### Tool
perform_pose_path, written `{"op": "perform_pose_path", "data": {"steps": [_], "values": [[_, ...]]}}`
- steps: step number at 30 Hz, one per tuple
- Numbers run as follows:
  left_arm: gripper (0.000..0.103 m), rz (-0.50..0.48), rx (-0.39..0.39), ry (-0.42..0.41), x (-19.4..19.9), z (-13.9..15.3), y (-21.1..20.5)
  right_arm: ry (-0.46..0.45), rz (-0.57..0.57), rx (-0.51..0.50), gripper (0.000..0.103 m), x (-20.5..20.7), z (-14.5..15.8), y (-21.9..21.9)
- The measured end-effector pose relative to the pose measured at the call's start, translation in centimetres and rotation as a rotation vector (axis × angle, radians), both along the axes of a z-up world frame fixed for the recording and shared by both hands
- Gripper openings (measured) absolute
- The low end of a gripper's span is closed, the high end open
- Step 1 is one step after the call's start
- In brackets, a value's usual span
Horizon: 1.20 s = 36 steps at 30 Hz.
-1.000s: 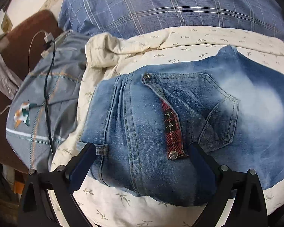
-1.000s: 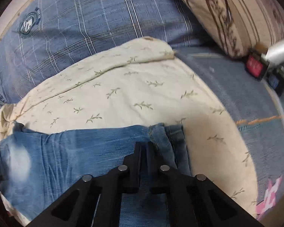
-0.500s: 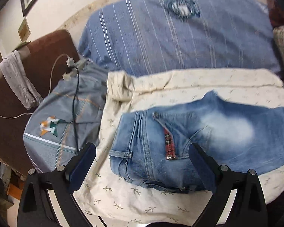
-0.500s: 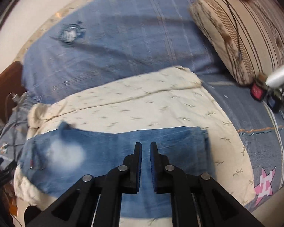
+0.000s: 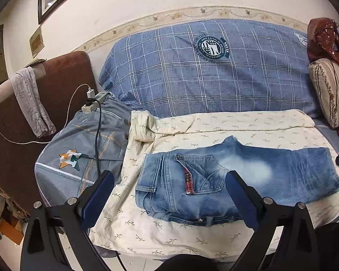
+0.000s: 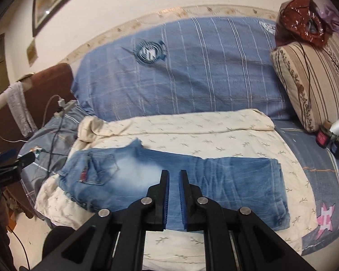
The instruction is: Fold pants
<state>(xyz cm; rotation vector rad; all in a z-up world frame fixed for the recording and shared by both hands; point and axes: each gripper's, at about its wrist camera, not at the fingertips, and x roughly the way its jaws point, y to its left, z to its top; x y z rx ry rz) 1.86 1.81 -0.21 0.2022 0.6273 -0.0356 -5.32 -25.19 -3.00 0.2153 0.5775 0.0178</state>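
The blue denim jeans [image 5: 235, 178] lie folded into a long flat band across a cream leaf-print sheet [image 5: 192, 232] on the bed, waistband and back pocket at the left end, folded legs at the right. I see them below and ahead of both tools, touched by neither. My left tool [image 5: 169, 187] hangs above the waist end with its jaws spread wide and nothing between them; one blue pad frames the sheet left of the jeans, the other sits over the pocket area. My right tool [image 6: 174, 176] hangs over the middle of the jeans [image 6: 180, 180], its jaws drawn close with only a narrow gap, gripping nothing. Behind the sheet rests a big blue plaid pillow [image 5: 210, 67]. A striped cushion [image 6: 314, 79] stands at the right. At the left, a white power strip [image 5: 93, 101] with cables lies on a grey-blue bedspread [image 5: 79, 146].
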Motion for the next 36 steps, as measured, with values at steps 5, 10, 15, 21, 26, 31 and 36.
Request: {"op": "perform_pose_path", "data": {"steps": [5,10,15,21,26,31,36], "values": [[0.099,0.003,-0.008,0.005,-0.3,-0.2,-0.4,0.008,0.008,0.009,0.012,-0.4,-1.3,0.7],[0.099,0.004,-0.010,0.015,-0.2,-0.6,-1.0,0.043,0.007,0.028,0.012,-0.1,-3.1,0.4],[0.099,-0.006,-0.012,0.019,0.0,-0.9,-1.9,0.054,-0.011,0.036,0.012,-0.1,-3.9,-0.6],[0.099,-0.027,-0.016,0.042,0.3,-1.6,-2.8,0.055,-0.048,0.061,0.012,-0.3,-4.2,-2.3],[0.099,-0.023,-0.022,0.038,0.3,-1.7,-2.9,0.048,-0.066,0.064,0.012,-0.5,-4.1,-2.9],[0.099,-0.016,-0.032,0.041,0.3,-1.9,-2.6,0.053,-0.075,0.072,0.012,-0.4,-4.5,-3.1],[0.099,-0.007,-0.037,0.046,0.4,-2.1,-2.5,0.068,-0.064,0.070,0.012,-0.2,-5.0,-2.8]]}}
